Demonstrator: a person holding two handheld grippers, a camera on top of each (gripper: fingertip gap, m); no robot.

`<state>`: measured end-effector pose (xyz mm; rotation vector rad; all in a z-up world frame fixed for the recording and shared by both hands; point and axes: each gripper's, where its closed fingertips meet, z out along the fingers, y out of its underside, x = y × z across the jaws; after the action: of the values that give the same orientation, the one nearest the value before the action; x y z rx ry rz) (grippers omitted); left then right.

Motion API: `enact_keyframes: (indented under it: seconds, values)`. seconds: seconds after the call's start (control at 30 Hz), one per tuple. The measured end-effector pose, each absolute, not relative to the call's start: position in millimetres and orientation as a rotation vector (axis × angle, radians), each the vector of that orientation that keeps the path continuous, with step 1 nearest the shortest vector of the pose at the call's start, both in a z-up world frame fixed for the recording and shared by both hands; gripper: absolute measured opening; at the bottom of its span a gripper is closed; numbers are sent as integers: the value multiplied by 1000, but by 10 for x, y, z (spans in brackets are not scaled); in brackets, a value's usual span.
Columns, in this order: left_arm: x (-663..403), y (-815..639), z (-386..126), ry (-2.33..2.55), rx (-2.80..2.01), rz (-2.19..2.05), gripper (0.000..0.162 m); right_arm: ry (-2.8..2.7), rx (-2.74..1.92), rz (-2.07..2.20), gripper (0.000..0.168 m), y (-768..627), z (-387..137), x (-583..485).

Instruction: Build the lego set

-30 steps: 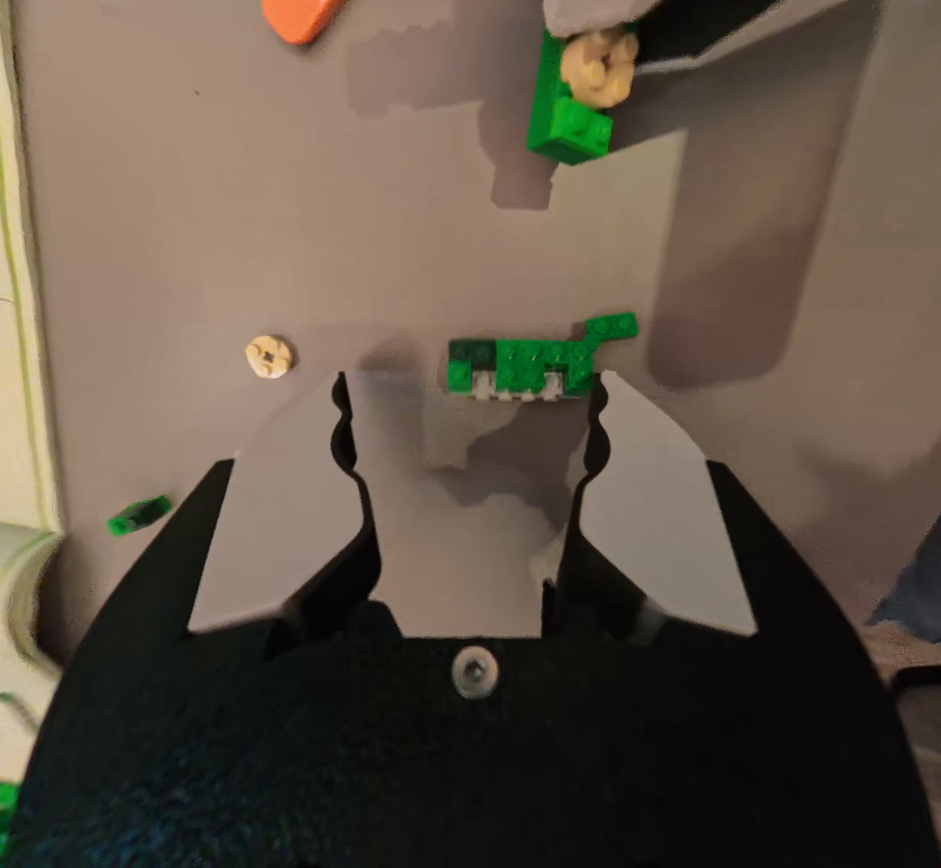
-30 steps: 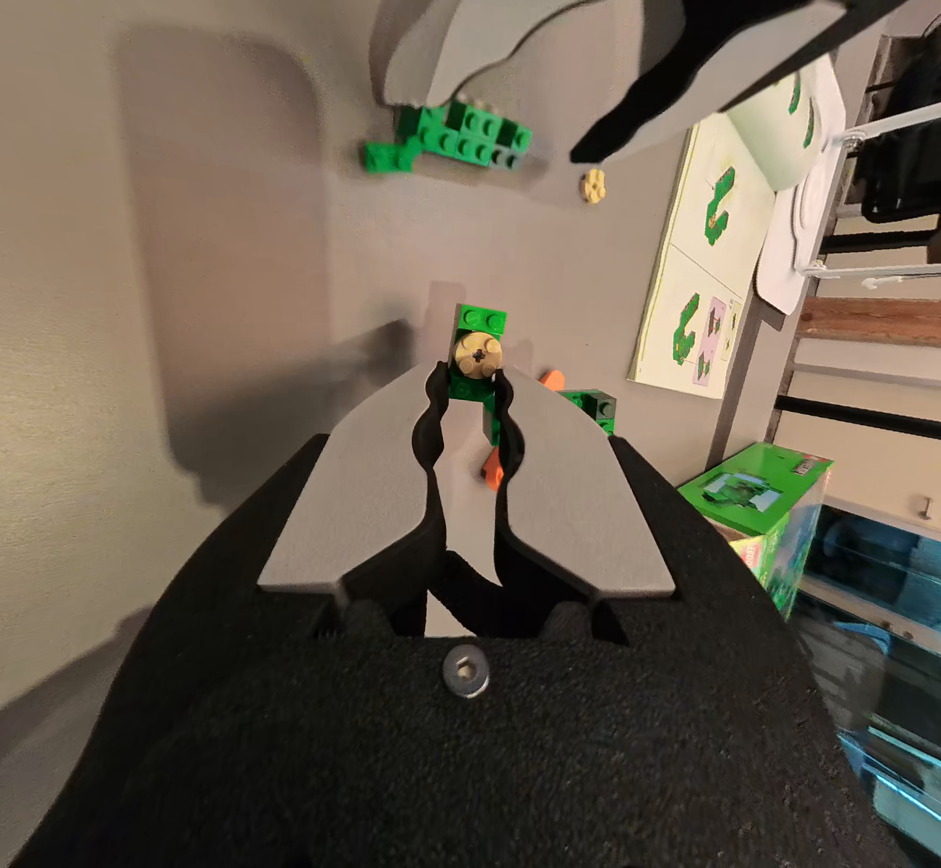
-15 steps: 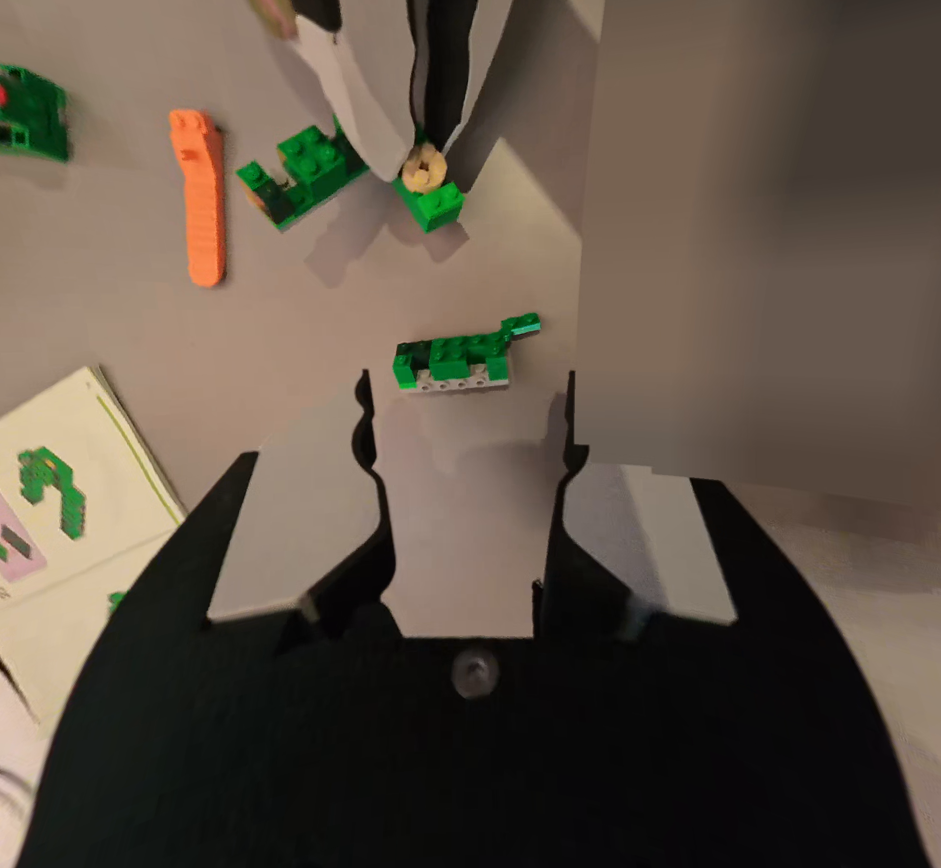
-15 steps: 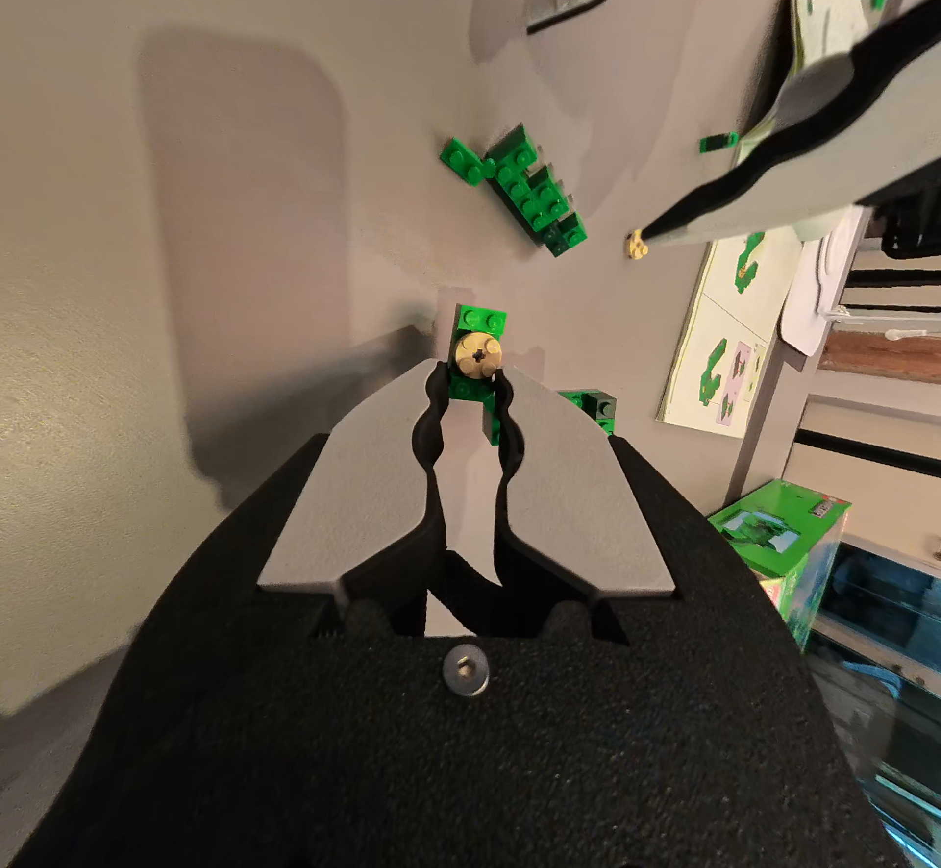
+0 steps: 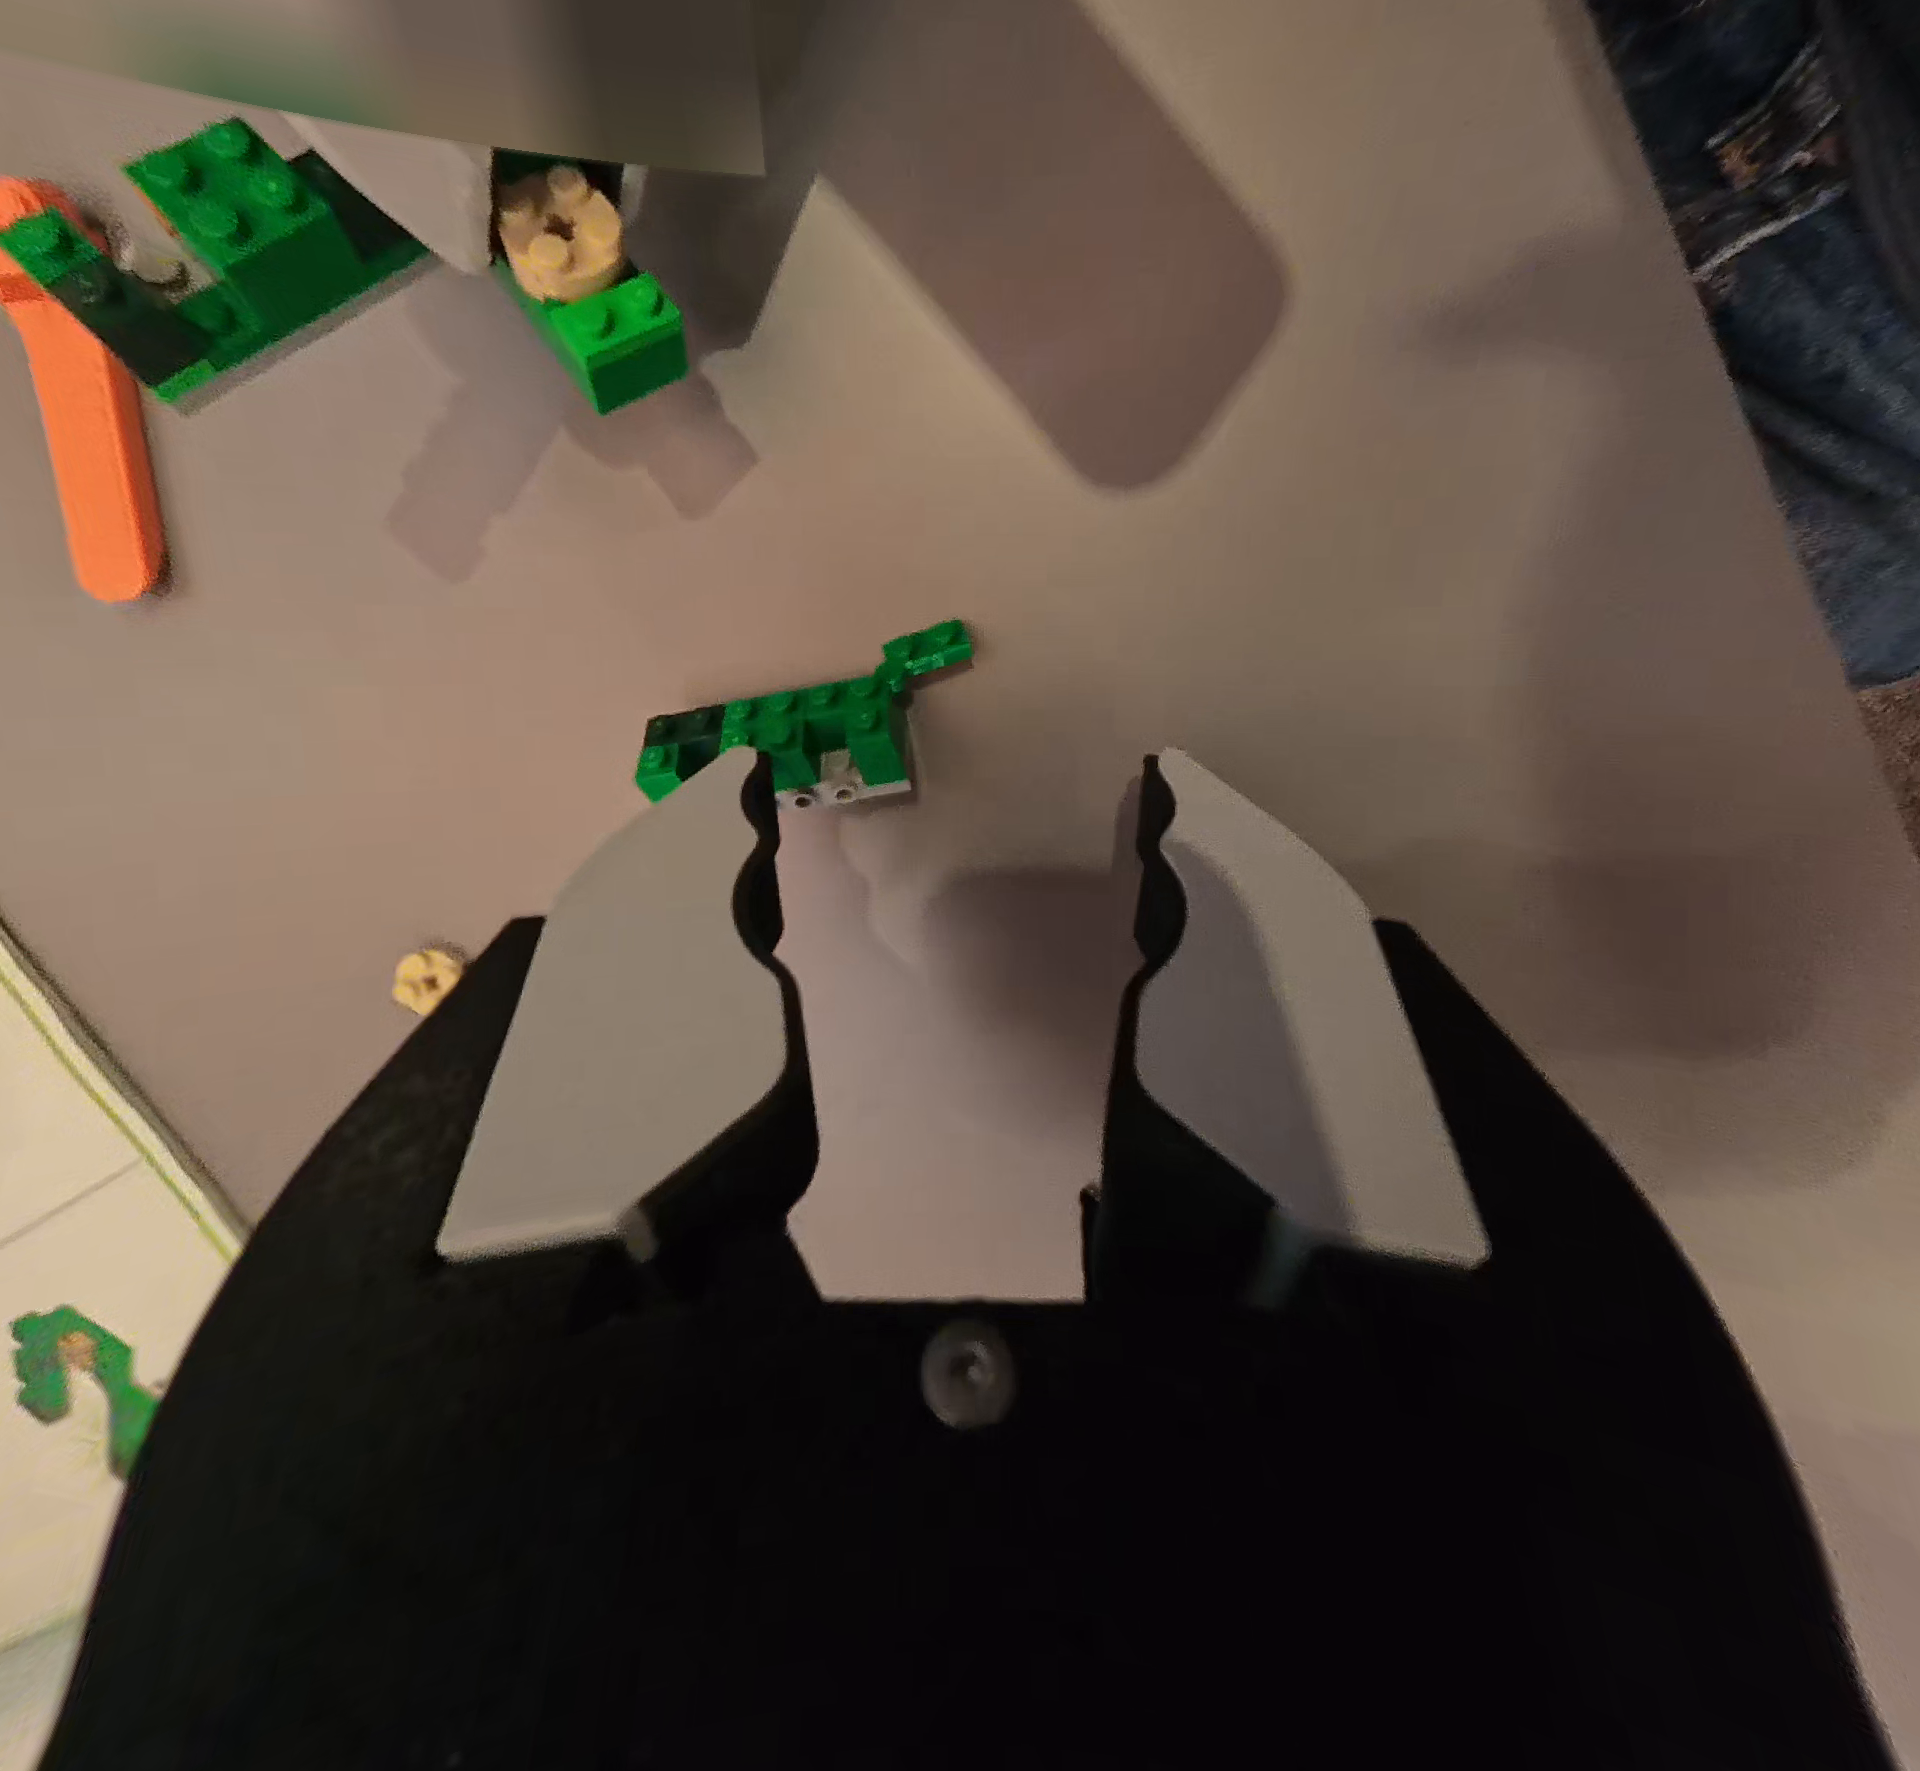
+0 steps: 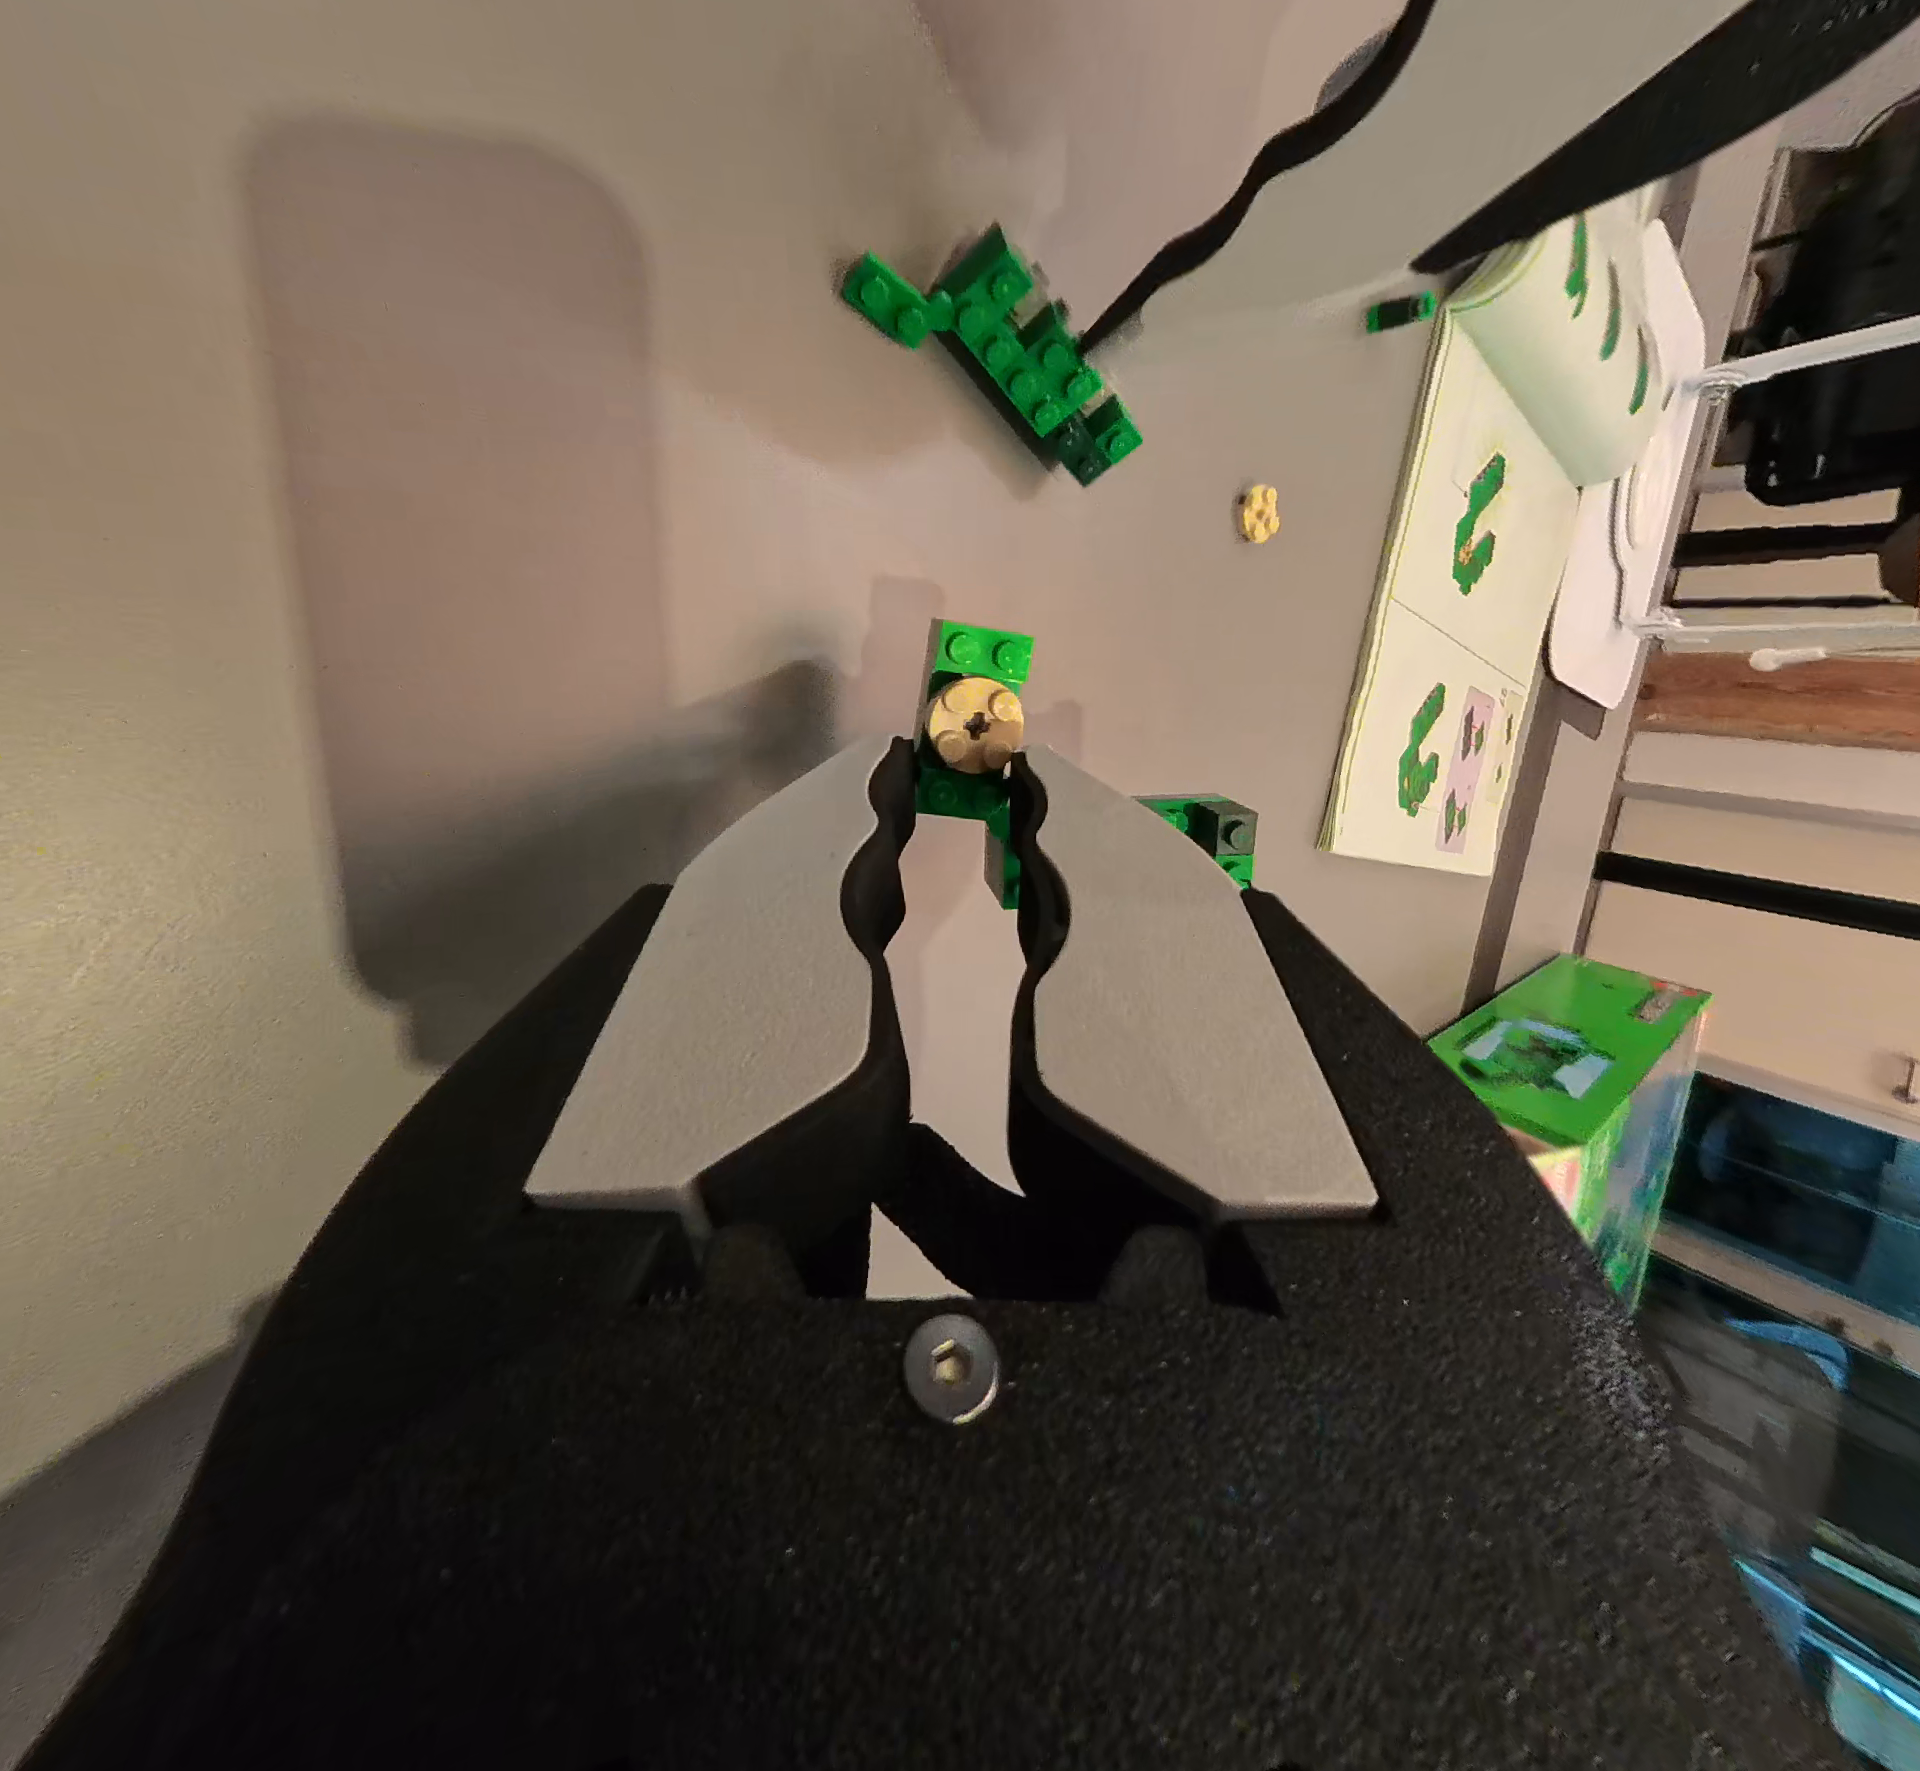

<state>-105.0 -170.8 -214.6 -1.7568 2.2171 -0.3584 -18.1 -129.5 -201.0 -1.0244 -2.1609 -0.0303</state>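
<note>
Left claw ready, right claw carrying a sub-build.

Left wrist view: the left gripper [image 5: 951, 765] hangs spread above the green assembly [image 5: 800, 729] on the table [image 5: 1039, 578], likely to steady it. Right wrist view: the right gripper [image 6: 961, 765] pinches a green piece with tan round stud [image 6: 975, 719], held clear for joining.

A plain grey desk [image 6: 468, 474] under warm light carries soft shadows. Past the desk's edge stands a shelf with a wooden board [image 6: 1766, 698] and dark rails [image 6: 1756, 890]; below the board sits a clear bluish bin [image 6: 1787, 1202].

The right hand-held gripper [image 6: 961, 765] clamps a green brick piece [image 6: 977, 682] topped by a tan round stud [image 6: 975, 729].
</note>
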Motion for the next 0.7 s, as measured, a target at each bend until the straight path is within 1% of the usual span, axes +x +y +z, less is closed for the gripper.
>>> enact_keyframes:
  seconds: [0.03, 0.23, 0.43, 0.57, 0.7]
  values:
    - [-1077, -1717, -2145, 2201, -1772, -364, 66, -2165, -1019, -35, 17, -1292, -2024, -203]
    - [-1124, -1632, -2076, 2113, -1785, -340, 65, -2175, -992, -21, 17, -1337, -2085, -317]
    - [-1091, -1489, -2128, 2232, -1693, -253, 76, -2210, -975, -11, 17, -1370, -2138, -303]
    - [-1044, -1525, -2175, 2354, -1647, -275, 75, -2219, -960, -7, 17, -1403, -2134, -307]
    - [-1159, -1545, -2273, 2430, -1730, -204, 67, -2178, -982, -12, 17, -1396, -2094, -377]
